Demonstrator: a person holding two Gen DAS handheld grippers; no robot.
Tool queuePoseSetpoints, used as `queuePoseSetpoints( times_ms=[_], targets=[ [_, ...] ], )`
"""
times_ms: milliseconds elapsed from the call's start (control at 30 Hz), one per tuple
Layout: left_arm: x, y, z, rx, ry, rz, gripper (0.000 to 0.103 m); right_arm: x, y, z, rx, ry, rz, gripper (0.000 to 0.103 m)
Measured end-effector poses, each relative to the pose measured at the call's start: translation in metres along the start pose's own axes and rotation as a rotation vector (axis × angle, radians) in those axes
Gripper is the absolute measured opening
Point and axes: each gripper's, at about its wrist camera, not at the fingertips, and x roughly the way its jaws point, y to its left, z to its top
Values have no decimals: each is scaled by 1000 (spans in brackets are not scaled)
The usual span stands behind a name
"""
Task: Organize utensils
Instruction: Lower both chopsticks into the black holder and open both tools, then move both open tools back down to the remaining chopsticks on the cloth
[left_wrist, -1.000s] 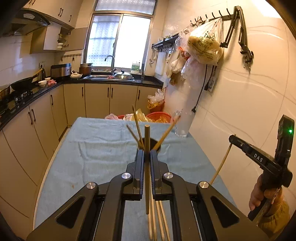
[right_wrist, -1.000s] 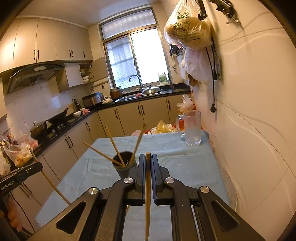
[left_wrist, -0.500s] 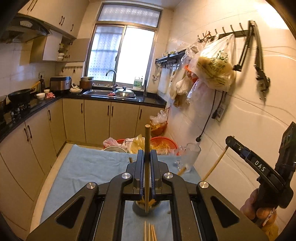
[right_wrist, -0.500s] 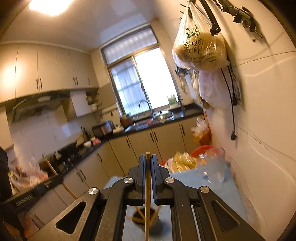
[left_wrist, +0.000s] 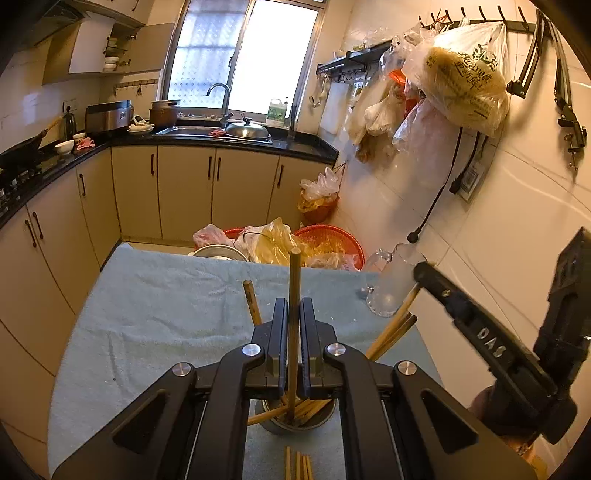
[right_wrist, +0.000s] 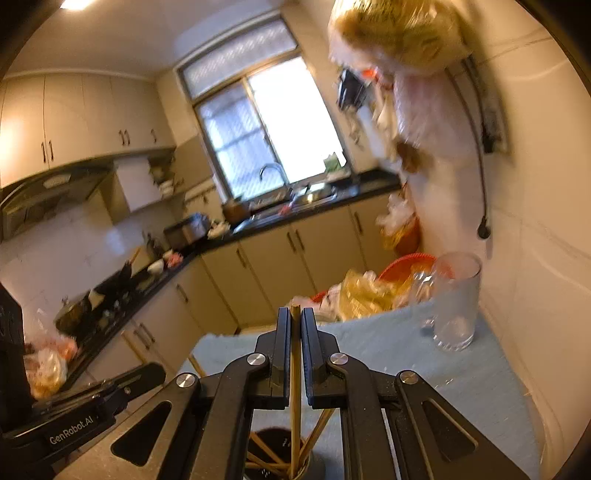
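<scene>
You have a slim wooden chopstick (left_wrist: 294, 295) clamped upright between the closed jaws of your left black two-finger gripper (left_wrist: 294, 314), and its lower end already dips into the round grey metal utensil cup (left_wrist: 295, 421) standing on the pale blue towel-covered table (left_wrist: 166, 314). Your right black two-finger gripper (right_wrist: 295, 325) is likewise closed on a second thin wooden chopstick (right_wrist: 295, 369), whose tip hangs at the cup's mouth (right_wrist: 280, 450) among the sticks leaning there. You seem to be at the dropping-in step, with both sticks lined up over the holder. Next, ease each one further down so it clears the crossed sticks inside, then part the jaws and let go. A few loose chopsticks (left_wrist: 297, 465) lie on the cloth just in front of the cup, waiting their turn
</scene>
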Motion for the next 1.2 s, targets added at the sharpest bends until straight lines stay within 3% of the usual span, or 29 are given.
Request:
queuePoseSetpoints(
  times_ms=[67, 133, 200, 267, 433, 733, 967, 1200],
  targets=[
    [-5, 2, 1, -4, -15, 3, 7, 3, -2, -1, 7, 8, 4, 10],
    [-14, 2, 1, -1, -24, 2, 10, 4, -5, 0, 19, 15, 9, 21],
    [-23, 2, -2, -7, -35, 8, 24, 0, -8, 1, 34, 9, 9, 27],
    [-36, 3, -4, -17, -49, 10, 30, -6, -10, 3, 37, 7, 11, 27],
    [-76, 5, -15, -33, -82, 1, 33, -41, -9, 6, 24, -17, 5, 34],
    [-149, -1, -67, 35, -147, 44, 50, -117, -3, -11, -67, 21, -28, 57],
    [-160, 7, -132, 64, -50, 73, 55, -157, -20, -69, -95, 203, -86, 65],
    [-118, 12, -198, 76, 124, 40, 55, -152, -49, -159, 22, 393, -55, 65]
  ],
)
